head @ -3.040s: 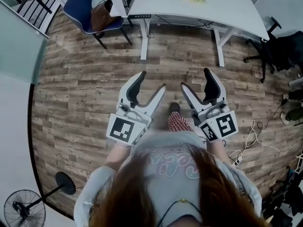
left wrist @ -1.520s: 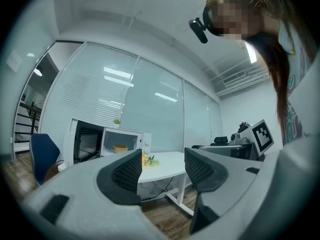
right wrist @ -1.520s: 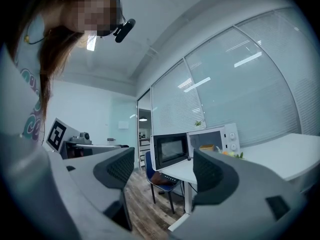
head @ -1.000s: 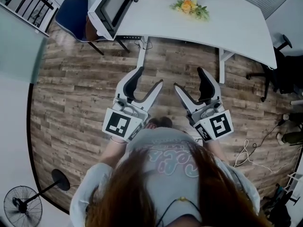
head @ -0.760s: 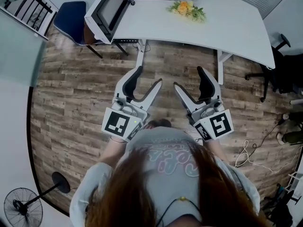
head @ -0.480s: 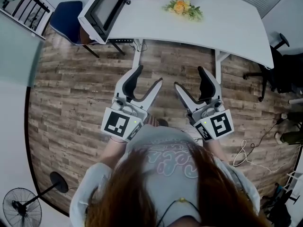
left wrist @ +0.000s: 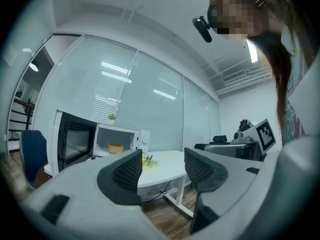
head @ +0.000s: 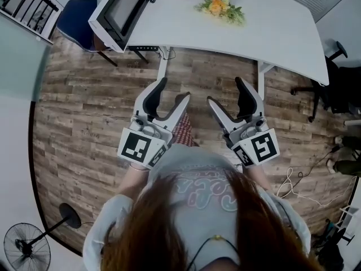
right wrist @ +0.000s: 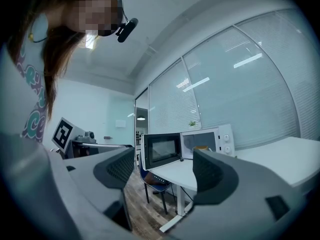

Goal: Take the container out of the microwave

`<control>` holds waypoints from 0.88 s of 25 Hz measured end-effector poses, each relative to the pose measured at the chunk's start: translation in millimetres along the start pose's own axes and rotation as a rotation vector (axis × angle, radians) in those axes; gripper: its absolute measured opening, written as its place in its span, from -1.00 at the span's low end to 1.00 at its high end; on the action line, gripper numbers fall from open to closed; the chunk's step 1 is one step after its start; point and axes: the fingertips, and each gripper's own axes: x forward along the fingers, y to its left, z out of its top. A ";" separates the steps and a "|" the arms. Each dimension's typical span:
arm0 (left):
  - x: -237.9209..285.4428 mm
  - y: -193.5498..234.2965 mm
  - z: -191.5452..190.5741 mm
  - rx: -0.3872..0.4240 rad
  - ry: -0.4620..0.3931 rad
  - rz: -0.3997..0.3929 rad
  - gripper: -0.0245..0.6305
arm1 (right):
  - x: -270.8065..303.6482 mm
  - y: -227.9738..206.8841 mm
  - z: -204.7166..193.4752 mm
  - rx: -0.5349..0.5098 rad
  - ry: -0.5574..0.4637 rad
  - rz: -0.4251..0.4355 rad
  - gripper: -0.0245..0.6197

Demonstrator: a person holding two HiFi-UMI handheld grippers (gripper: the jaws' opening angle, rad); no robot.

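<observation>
Person standing on a wood-plank floor [head: 84, 112], facing a white tabletop [head: 265, 27]. The left claw [head: 172, 92] and right claw [head: 225, 93] are held side by side above the floor, near the tabletop's near edge and well apart from the microwave [left wrist: 125, 139]. Each claw has its jaws spread wide with nothing between them. The microwave stands at the far left of the tabletop with its door [head: 118, 13] swung open to the left. The container [left wrist: 115, 147], a shallow yellowish bowl, sits inside the microwave cavity; its contents cannot be made out. A small bunch of flowers [head: 221, 7] lies on the tabletop just right of the microwave. A blue chair [head: 76, 16] stands left of the tabletop.
</observation>
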 end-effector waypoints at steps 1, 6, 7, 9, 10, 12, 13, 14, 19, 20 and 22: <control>4.5 2.1 -0.4 0.003 -0.005 -0.008 -0.19 | 3.5 -2.3 0.3 0.003 -0.008 0.000 0.18; 30.8 23.7 -3.5 0.007 -0.021 -0.025 -0.19 | 24.0 -22.9 -4.3 -0.026 0.006 -0.025 0.18; 36.2 28.7 -1.9 0.009 -0.027 -0.026 -0.19 | 29.7 -27.6 -3.6 -0.028 0.004 -0.029 0.18; 46.8 38.5 1.0 0.015 -0.035 -0.032 -0.19 | 42.3 -36.3 -2.1 -0.030 -0.002 -0.035 0.18; 52.1 44.1 1.9 0.018 -0.037 -0.036 -0.19 | 49.4 -40.3 -1.9 -0.032 -0.004 -0.036 0.18; 63.5 57.8 3.0 0.025 -0.038 -0.040 -0.20 | 65.0 -48.7 -2.7 -0.034 -0.005 -0.037 0.18; 69.5 65.8 3.3 0.028 -0.037 -0.039 -0.19 | 73.3 -53.1 -3.6 -0.034 -0.004 -0.037 0.18; 75.7 73.9 3.5 0.029 -0.037 -0.037 -0.20 | 81.4 -57.4 -4.7 -0.033 -0.002 -0.036 0.18; 107.4 107.6 8.3 0.030 -0.032 -0.045 -0.19 | 117.4 -79.0 -3.3 -0.026 0.001 -0.050 0.18; 113.4 113.4 9.8 0.029 -0.031 -0.050 -0.19 | 124.5 -82.6 -0.7 -0.022 -0.006 -0.052 0.18; 124.3 125.9 13.7 0.029 -0.031 -0.056 -0.19 | 139.6 -88.3 5.3 -0.014 -0.019 -0.050 0.18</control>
